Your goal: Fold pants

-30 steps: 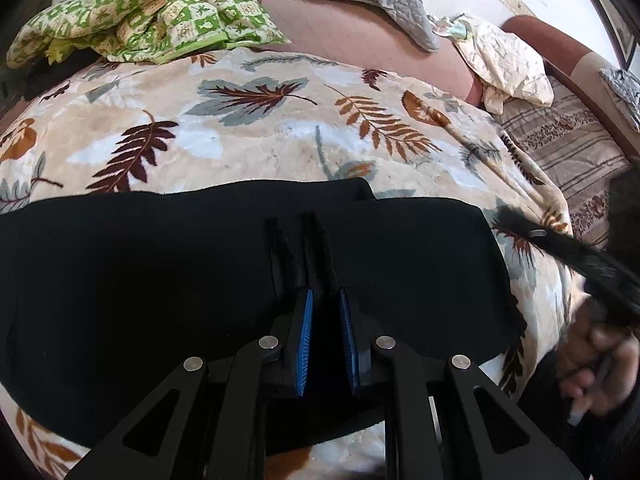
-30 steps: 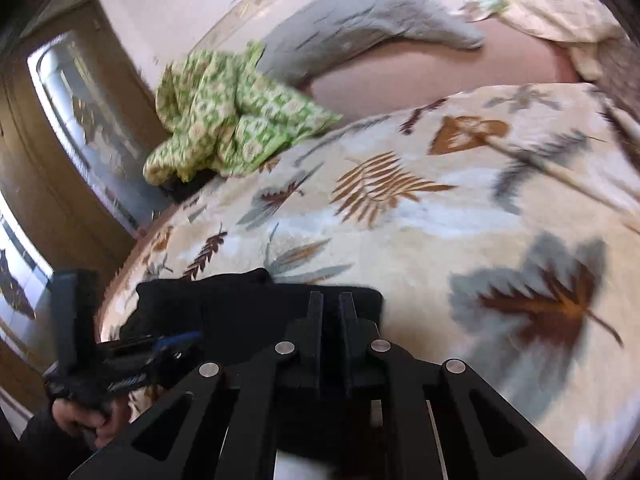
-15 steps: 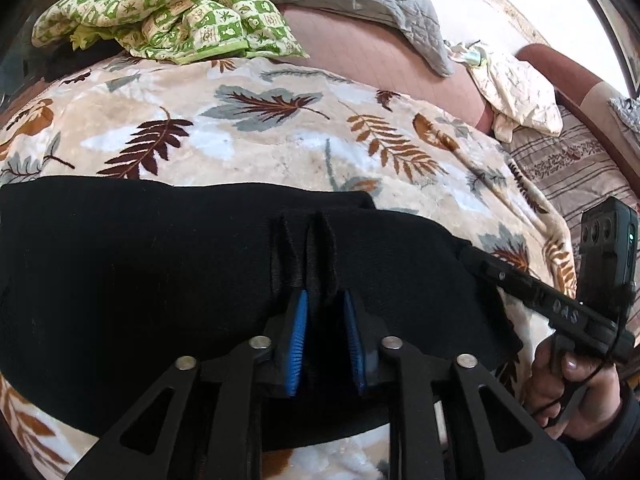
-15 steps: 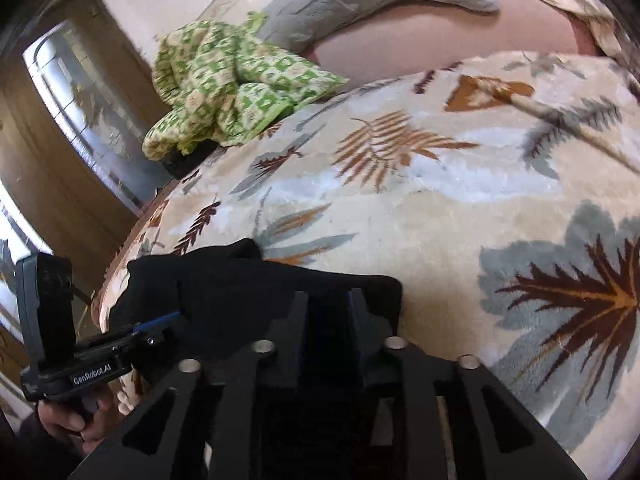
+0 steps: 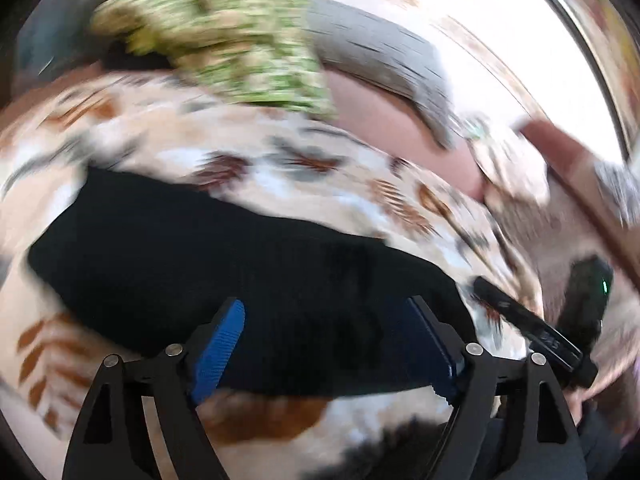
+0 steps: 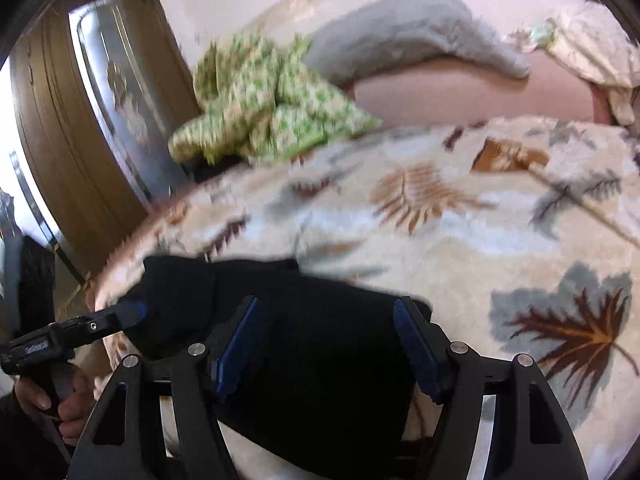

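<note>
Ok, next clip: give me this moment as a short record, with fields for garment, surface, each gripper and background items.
garment: black pants, folded into a compact band, lying flat
surface: leaf-print blanket on a bed
left gripper: open, nothing held, pants below it
right gripper: open, nothing held, over the pants
background: green patterned cloth, grey pillow
image quality: left wrist view heavily motion-blurred

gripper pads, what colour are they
Blue, ribbed pads on the right gripper; sharpest in the right wrist view.
</note>
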Motion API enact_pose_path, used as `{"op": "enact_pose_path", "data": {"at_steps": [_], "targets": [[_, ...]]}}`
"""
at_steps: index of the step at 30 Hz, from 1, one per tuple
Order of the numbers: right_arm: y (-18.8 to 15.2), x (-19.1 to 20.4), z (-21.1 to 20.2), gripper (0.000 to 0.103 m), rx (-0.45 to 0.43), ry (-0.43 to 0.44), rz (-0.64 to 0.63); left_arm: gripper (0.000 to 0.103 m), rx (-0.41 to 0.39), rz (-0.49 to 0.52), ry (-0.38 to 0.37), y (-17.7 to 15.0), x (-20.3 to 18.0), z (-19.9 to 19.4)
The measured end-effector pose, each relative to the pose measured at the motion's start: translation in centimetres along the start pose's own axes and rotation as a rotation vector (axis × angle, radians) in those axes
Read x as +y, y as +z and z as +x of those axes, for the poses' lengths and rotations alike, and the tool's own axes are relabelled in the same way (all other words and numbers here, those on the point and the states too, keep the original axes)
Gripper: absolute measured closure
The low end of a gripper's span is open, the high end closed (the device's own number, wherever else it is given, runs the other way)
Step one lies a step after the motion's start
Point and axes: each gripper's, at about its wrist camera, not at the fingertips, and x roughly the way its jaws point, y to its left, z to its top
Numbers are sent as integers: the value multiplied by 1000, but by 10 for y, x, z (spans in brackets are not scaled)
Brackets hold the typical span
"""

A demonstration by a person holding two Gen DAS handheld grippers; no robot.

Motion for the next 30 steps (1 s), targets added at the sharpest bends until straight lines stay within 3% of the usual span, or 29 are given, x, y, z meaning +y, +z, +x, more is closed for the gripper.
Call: {"op": "enact_pose_path", "data": {"at_steps": [2, 6, 8, 9, 11, 13, 21, 26, 30], "targets": [[1, 1, -4, 41, -19, 0, -8, 22, -8, -63, 8, -7, 22, -16], [0, 11, 5, 54, 30, 45, -57, 23, -64, -199, 39, -19, 57, -40], [-2, 24, 11, 63, 54, 66, -109, 23, -86, -288, 18, -26, 72, -50], [-2, 36, 18, 67, 90, 95, -164, 23, -90, -331, 12, -30, 78, -52], [-3, 52, 33, 90, 167, 135, -230, 23, -81, -388, 21, -34, 90, -54], [-7, 73, 57, 97, 293, 151, -341, 23, -67, -419, 26, -37, 96, -53], [4, 119, 90, 98, 401, 215, -554, 23, -58, -474, 21, -35, 107, -56], [8, 121, 96, 97, 400, 245, -485, 22, -60, -481, 18, -34, 107, -57], [22, 101, 63, 96, 295, 276, -411, 22, -75, -488, 8, -35, 109, -60]]}}
